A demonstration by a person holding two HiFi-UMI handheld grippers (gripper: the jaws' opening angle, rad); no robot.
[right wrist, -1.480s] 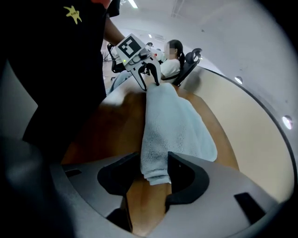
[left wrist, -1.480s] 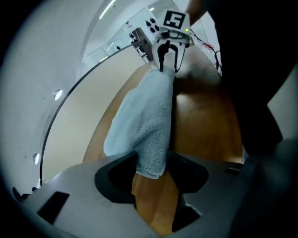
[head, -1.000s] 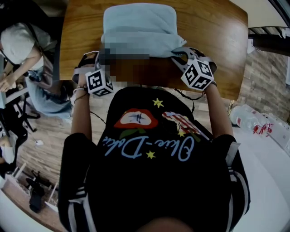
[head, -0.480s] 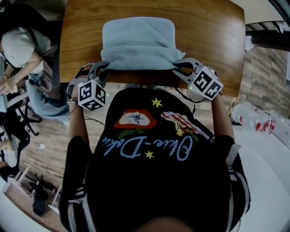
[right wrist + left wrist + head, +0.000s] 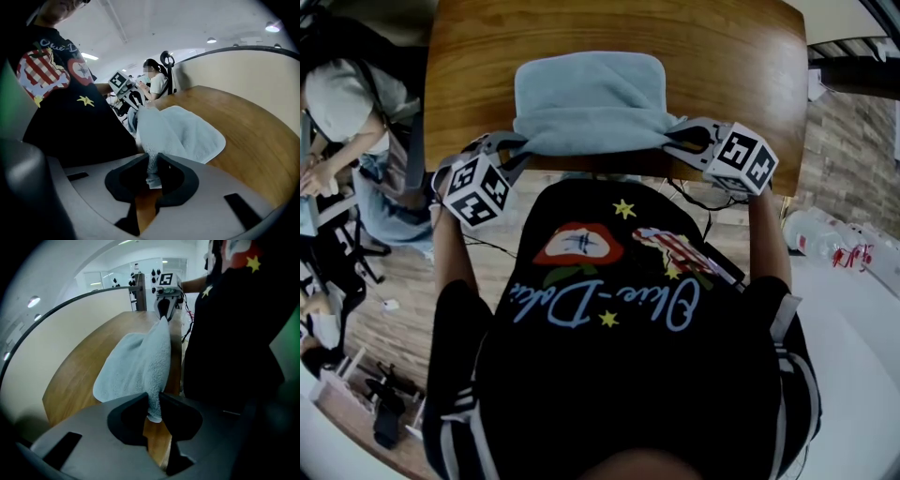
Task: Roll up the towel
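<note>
Both grippers have swung outward since a second ago, their black-and-white marker cubes now standing wider apart at the near edge of the glossy, rounded brown wooden table (image 5: 469,56), and the near hem of the pale blue terry towel (image 5: 589,103) is now drawn out between them. That towel lies on the middle of the table, soft and looped in texture, its far part resting flat with rounded corners while its near edge rises off the wood towards the jaws. At the near left corner of the table, the grey plastic left gripper (image 5: 517,145) has its jaws closed on one corner of the cloth; in the left gripper view the dark pads of the left gripper (image 5: 152,404) pinch a thick fold of the towel (image 5: 136,362), which hangs in a steep crease above the table (image 5: 79,366). At the table's near right corner, the right gripper (image 5: 675,139) is likewise clamped on the other corner; its own view shows the right gripper (image 5: 152,164) squeezing a narrow bunched strip of the towel (image 5: 183,131), whose nap spreads out over the wood-grain tabletop (image 5: 253,126). Beyond the table's left side sits a person in a white top (image 5: 337,94).
</note>
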